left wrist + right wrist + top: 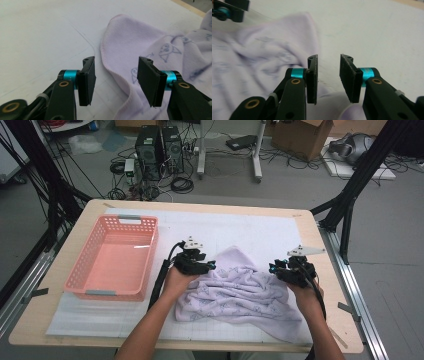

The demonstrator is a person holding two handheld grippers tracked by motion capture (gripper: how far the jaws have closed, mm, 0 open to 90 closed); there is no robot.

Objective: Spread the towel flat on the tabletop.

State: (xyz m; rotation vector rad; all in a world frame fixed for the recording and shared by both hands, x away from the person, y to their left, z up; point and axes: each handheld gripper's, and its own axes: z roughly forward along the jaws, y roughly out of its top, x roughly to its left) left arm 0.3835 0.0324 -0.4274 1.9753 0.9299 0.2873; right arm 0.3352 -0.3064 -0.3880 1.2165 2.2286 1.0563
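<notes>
Two hand-held grippers sat over a crumpled pale lilac cloth with a faint printed pattern (240, 292), which lay on the white gridded mat (250, 232) in the lower centre of the high view. The left gripper (209, 265) was at the cloth's upper left edge, the right gripper (274, 268) at its upper right edge.

In the left gripper view, the left gripper (116, 81) had its jaws parted about halfway. The stitched hem of the cloth (150, 42) ran down through the gap between the pads, below them; neither pad pressed on it. The jaw on the frame's left stood over bare mat, the other over cloth.

In the right gripper view, the right gripper (328, 78) had a narrower gap, with nothing held. The cloth (262, 57), blurred, filled the frame's left half and passed under the jaws at the bottom edge. The other gripper (230, 10) showed in the upper left corner of that frame.

Surroundings: a salmon-pink perforated plastic basket (80, 270) stood on the table at the left of the high view, well apart from the cloth. The light wooden tabletop (75, 227) bordered the mat. Beyond the far edge were black computer towers (160, 147), coiled cables and a brown cardboard box (305, 137) on the floor. Nothing stood between grippers and cloth.
</notes>
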